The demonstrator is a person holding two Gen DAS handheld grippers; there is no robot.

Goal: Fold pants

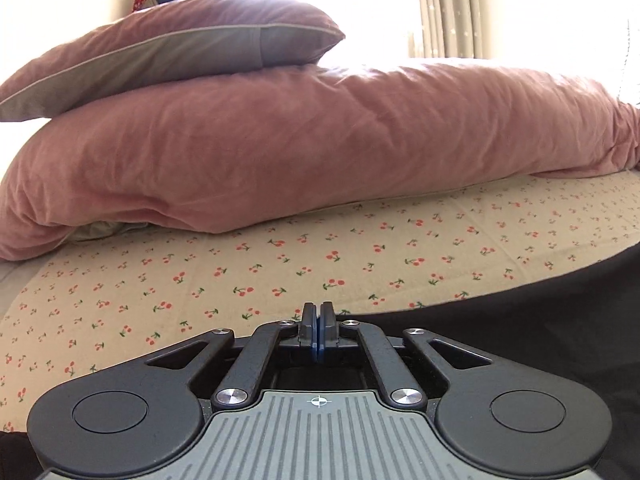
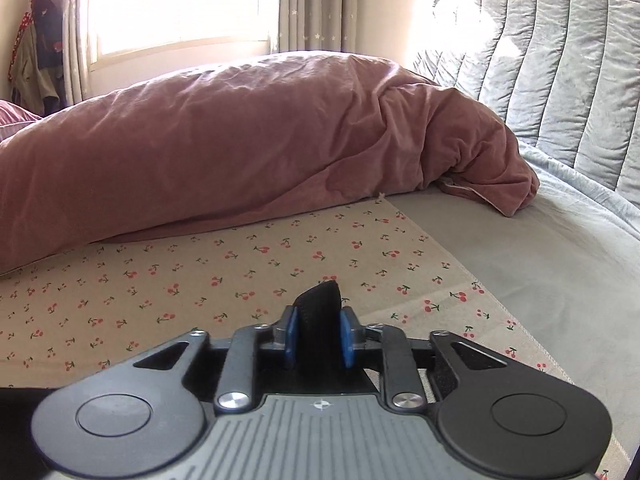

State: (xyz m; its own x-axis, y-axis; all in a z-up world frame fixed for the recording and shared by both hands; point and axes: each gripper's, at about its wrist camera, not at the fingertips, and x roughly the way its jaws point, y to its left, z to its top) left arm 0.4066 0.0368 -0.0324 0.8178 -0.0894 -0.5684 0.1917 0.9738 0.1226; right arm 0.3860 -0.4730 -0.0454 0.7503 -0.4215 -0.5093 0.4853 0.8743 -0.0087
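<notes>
The right claw (image 2: 319,338) is clamped on a thick fold of the black pants (image 2: 318,320); the left claw (image 1: 319,334) is pressed closed, though any cloth between its pads is not visible, with dark fabric at its right. I judge both should lift level and lay the pants smoothly onto the cherry-print cloth (image 2: 240,264). No containers are visible.

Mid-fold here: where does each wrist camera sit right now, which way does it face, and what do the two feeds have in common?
Left wrist: low over the cherry-print cloth, facing the pink duvet and pillow; shows the left gripper, jaws together, black pants at right.
Right wrist: low over the same cloth, facing the duvet, window and grey headboard; shows the right gripper clamping a pants fold.
Shared: cloth, duvet, curtains, pants.
</notes>
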